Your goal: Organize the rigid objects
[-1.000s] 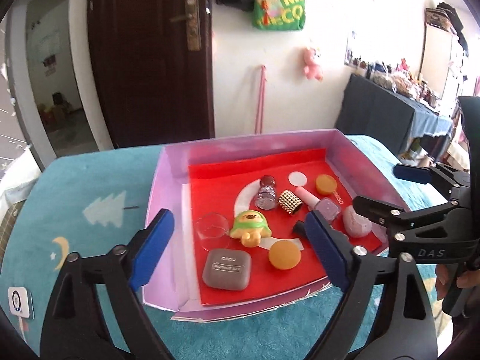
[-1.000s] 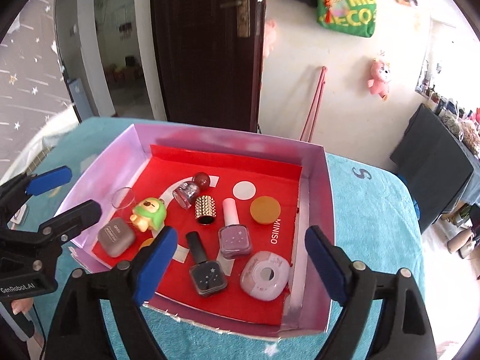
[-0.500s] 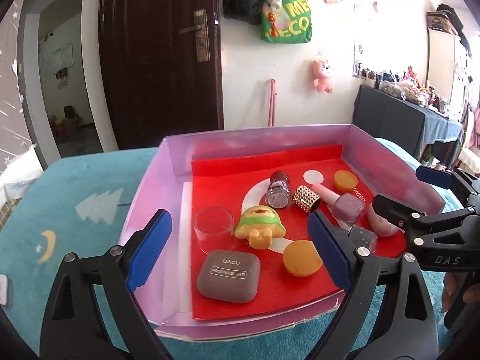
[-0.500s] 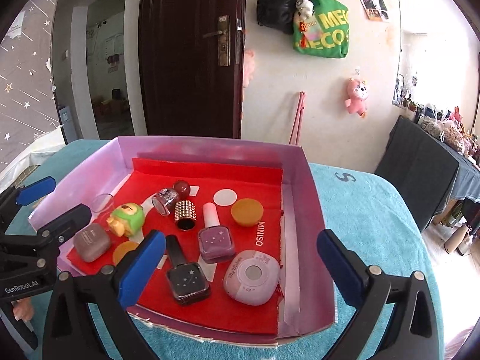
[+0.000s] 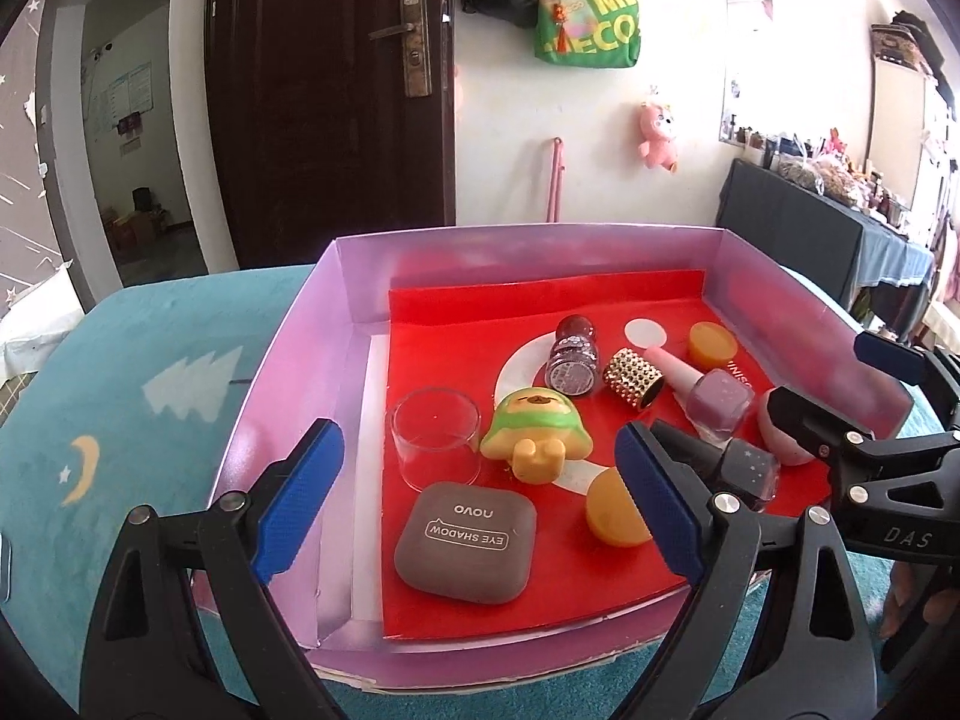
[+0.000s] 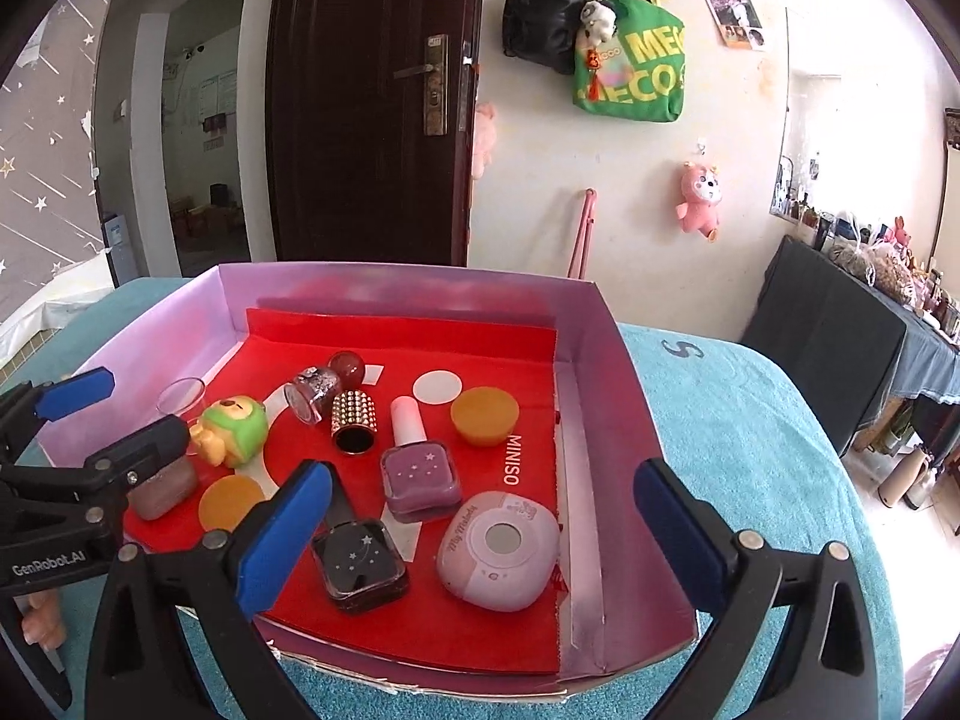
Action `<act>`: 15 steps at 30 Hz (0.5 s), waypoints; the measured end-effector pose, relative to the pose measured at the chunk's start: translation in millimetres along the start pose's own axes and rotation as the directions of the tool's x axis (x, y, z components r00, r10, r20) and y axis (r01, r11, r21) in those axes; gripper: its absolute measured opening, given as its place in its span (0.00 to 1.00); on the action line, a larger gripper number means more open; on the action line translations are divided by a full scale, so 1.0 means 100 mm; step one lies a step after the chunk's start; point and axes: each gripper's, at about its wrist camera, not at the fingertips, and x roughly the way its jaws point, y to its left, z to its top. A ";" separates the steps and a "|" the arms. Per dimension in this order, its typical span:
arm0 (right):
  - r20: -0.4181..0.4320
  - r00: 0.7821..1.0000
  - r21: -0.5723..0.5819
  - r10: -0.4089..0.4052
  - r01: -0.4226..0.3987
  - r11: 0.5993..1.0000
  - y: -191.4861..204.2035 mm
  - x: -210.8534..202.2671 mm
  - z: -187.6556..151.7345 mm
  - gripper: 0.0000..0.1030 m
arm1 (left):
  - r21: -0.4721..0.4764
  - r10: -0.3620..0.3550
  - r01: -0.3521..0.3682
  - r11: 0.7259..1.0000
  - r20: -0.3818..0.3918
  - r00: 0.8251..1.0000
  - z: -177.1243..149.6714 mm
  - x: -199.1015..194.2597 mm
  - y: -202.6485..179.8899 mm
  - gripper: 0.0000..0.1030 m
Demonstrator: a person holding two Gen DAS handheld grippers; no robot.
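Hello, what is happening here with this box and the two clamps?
A person holds a left gripper and a right gripper, both open and empty, at the near edge of a purple box with a red liner. Nothing is gripped yet. Inside lie small cosmetics and toys: a grey eye shadow case, a clear glass cup, a green-hooded figurine, two nail polish bottles and a pink round case.

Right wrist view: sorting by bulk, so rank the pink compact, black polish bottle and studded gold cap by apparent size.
1. pink compact
2. black polish bottle
3. studded gold cap
The cap lies farther away, so its rank is unsure.
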 end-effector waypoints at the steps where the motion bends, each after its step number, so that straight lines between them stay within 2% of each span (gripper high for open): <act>1: -0.001 1.000 -0.002 -0.002 0.002 1.000 0.00 0.00 0.00 1.00 | -0.001 0.001 -0.001 1.000 -0.002 1.000 0.00 0.00 0.00 0.90; 15: -0.002 1.000 -0.004 -0.005 0.005 1.000 -0.01 -0.01 0.00 1.00 | -0.004 0.002 -0.002 1.000 -0.002 1.000 0.00 0.00 0.01 0.90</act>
